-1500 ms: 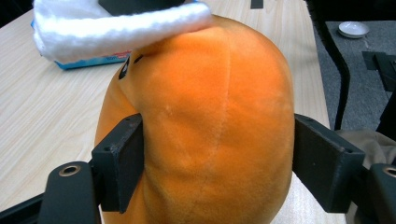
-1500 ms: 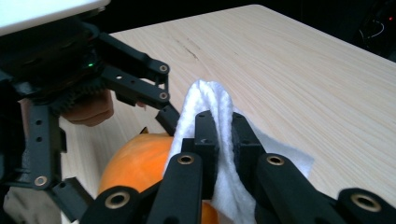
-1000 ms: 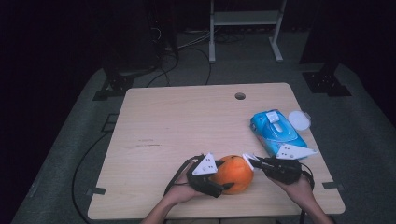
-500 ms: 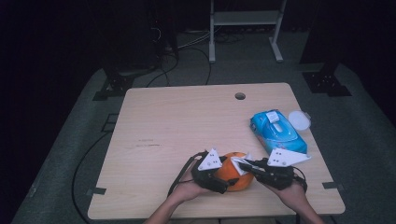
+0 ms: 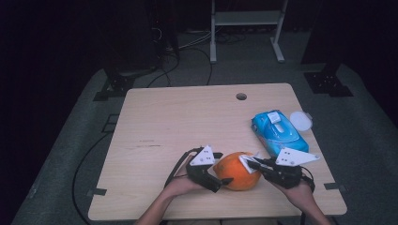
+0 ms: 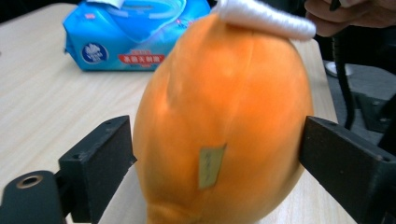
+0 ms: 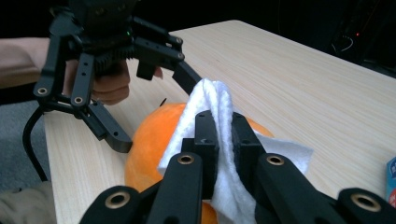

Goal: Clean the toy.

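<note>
Overhead, the high view shows a wooden worktop (image 5: 187, 126) with an orange fruit (image 5: 240, 171) lying near its front edge, between the two hands. The left claw (image 5: 224, 180) sits at the fruit's left side and the right claw (image 5: 251, 163) at its upper right, where a white wipe (image 5: 248, 161) lies against the fruit. A blue wipe pack (image 5: 278, 130) rests farther back on the right, with a round white lid (image 5: 300, 120) just beside it.

Left gripper view: the fruit (image 6: 224, 121) stands between the two black jaws of the left claw (image 6: 215, 158), which have just been opening. Both jaws stand wide; the left one shows a narrow gap to the skin, and whether the right one touches cannot be told. A small tan sticker (image 6: 211, 165) sits on the fruit's near face. The wipe (image 6: 264, 18) lies on top of the fruit, and the pack (image 6: 135, 32) lies behind on the worktop (image 6: 42, 102).

Right gripper view: the right claw (image 7: 224, 140) is closed tight on a fold of the wipe (image 7: 212, 102), which drapes over the fruit (image 7: 154, 140). Beyond, the left claw (image 7: 154, 107) straddles the fruit's far side, jaws spread.
</note>
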Action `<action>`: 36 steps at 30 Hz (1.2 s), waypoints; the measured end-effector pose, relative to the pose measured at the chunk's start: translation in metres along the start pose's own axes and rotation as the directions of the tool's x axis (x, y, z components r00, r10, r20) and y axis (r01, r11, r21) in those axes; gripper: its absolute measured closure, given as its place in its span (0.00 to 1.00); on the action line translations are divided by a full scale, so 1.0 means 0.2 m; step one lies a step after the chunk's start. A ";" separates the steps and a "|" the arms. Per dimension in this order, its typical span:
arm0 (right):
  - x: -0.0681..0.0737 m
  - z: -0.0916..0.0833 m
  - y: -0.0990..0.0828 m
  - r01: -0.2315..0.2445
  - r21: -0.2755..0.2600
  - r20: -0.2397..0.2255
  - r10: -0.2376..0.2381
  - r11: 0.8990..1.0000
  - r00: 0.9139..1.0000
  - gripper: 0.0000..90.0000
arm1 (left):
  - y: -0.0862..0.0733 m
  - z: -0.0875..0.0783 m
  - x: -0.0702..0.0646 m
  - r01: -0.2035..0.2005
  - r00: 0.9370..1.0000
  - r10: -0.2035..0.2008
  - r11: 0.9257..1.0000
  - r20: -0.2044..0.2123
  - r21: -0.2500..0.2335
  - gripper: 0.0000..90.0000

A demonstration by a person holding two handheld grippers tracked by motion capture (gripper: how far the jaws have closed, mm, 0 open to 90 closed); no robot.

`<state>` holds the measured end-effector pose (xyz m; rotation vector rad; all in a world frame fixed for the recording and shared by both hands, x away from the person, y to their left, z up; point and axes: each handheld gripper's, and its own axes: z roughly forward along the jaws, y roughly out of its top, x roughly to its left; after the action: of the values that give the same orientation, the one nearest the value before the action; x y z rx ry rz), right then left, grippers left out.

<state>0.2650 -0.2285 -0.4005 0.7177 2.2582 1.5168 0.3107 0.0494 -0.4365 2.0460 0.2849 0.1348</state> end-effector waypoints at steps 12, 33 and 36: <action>0.01 0.01 0.04 0.019 -0.035 0.021 -0.018 0.999 1.000 0.92 | 0.01 0.00 -0.02 -0.010 0.998 0.008 0.999 -0.069 -0.030 0.43; 0.09 0.10 0.14 0.046 -0.068 -0.017 -0.047 0.997 0.999 0.92 | 0.06 -0.17 -0.04 0.012 0.996 -0.015 0.999 -0.088 -0.037 0.46; 0.06 0.11 0.11 0.011 -0.050 -0.024 -0.013 0.999 1.000 0.93 | 0.03 -0.15 -0.03 0.014 0.996 -0.014 1.000 -0.093 -0.002 0.45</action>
<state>0.2714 -0.1978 -0.3892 0.6741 2.2292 1.5785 0.2985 0.0704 -0.4163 2.0392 0.3572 0.2224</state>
